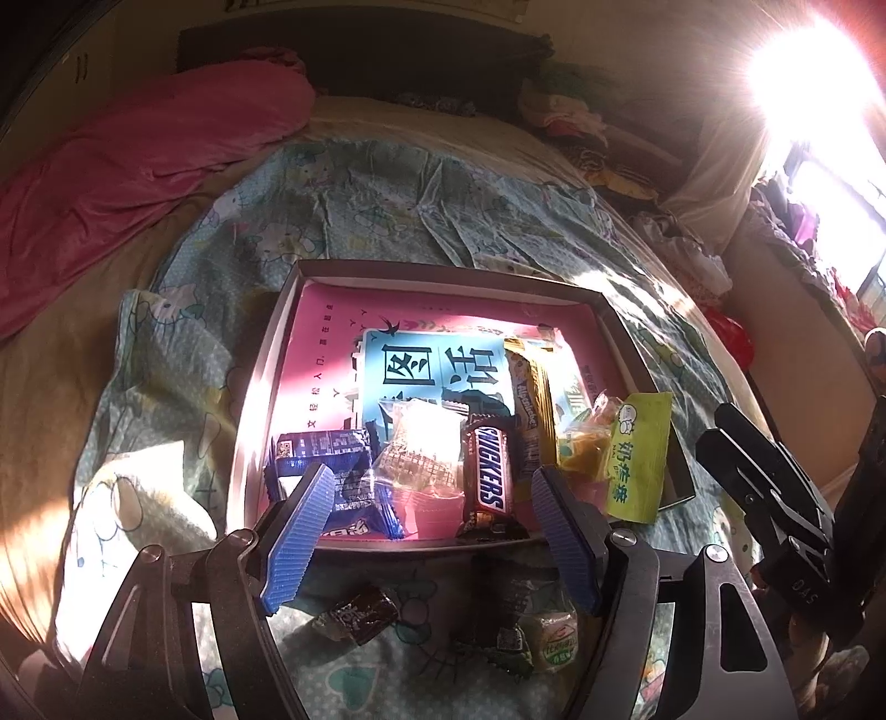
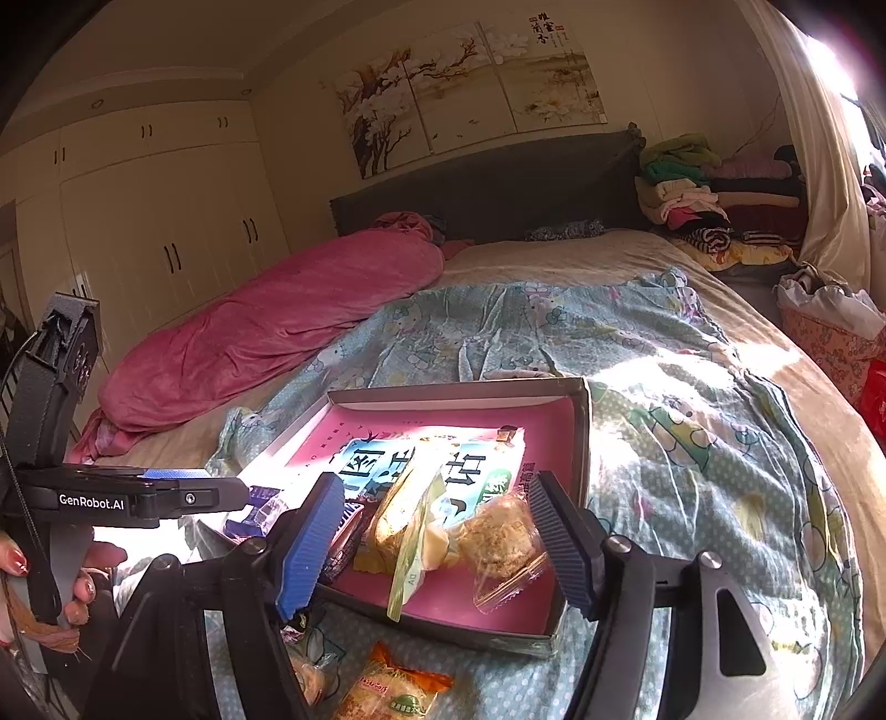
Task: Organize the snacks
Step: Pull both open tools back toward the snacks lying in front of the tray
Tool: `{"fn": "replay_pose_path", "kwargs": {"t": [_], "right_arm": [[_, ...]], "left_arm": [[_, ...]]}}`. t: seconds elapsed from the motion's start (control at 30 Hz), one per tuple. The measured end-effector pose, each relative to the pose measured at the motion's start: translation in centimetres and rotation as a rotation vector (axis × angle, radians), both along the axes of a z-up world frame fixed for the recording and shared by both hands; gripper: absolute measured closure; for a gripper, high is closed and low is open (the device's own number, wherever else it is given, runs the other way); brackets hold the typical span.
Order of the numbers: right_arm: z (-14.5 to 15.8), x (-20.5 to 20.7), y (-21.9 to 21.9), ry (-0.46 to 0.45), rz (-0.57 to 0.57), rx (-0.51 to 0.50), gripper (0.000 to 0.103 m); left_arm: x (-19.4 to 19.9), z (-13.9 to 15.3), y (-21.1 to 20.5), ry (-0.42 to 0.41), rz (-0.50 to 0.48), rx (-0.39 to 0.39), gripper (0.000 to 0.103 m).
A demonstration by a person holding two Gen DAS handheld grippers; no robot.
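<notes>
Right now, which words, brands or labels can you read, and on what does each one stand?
"SNICKERS": brown bar in the box.
"GenRobot.AI": side of the left gripper.
"Alpenliebe", partly legible: yellow wrapper.
Large Chinese characters on the blue sheet, green packet and wall painting: not reliably readable.

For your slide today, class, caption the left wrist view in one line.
Open left gripper hovers over a pink-lined cardboard tray holding a brown Snickers bar and blue wrapped snacks.

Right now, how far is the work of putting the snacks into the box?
Done: several snacks, including the Snickers bar, already lie in the box. In hand: nothing; the left gripper and right gripper are both open. Left: a dark candy and an orange packet lie on the bedsheet.
</notes>
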State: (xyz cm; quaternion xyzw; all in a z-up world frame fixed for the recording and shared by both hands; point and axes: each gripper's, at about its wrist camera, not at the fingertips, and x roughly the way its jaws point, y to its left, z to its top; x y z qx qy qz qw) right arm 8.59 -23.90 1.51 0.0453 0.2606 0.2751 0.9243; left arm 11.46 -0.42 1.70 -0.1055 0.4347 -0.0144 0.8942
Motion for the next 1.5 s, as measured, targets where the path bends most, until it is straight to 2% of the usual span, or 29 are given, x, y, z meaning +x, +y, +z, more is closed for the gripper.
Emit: {"fn": "replay_pose_path", "kwargs": {"t": [0.47, 1.0, 1.13, 1.27, 1.5], "right_arm": [[-0.5, -1.6, 1.0, 0.024, -0.008, -0.051, 0.032], [-1.7, -3.9, 1.4, 0.102, -0.077, -0.08, 0.032], [-1.8, -4.5, 1.7, 0.107, -0.091, -0.103, 0.032], [-1.8, -5.2, 1.7, 0.108, -0.114, -0.122, 0.032], [-1.7, -6.0, 1.7, 0.114, -0.15, -0.143, 0.032]], "left_arm": [[-1.3, -0.1, -0.7, -0.002, -0.045, 0.019, 0.027], [-2.5, -1.1, -1.0, 0.012, -0.102, -0.004, 0.027], [-2.7, -1.3, -1.1, 0.011, -0.117, 0.017, 0.027], [-2.8, -1.6, -1.2, 0.017, -0.135, -0.001, 0.027], [-3.4, -2.1, -1.7, 0.023, -0.168, 0.015, 0.027]]}}
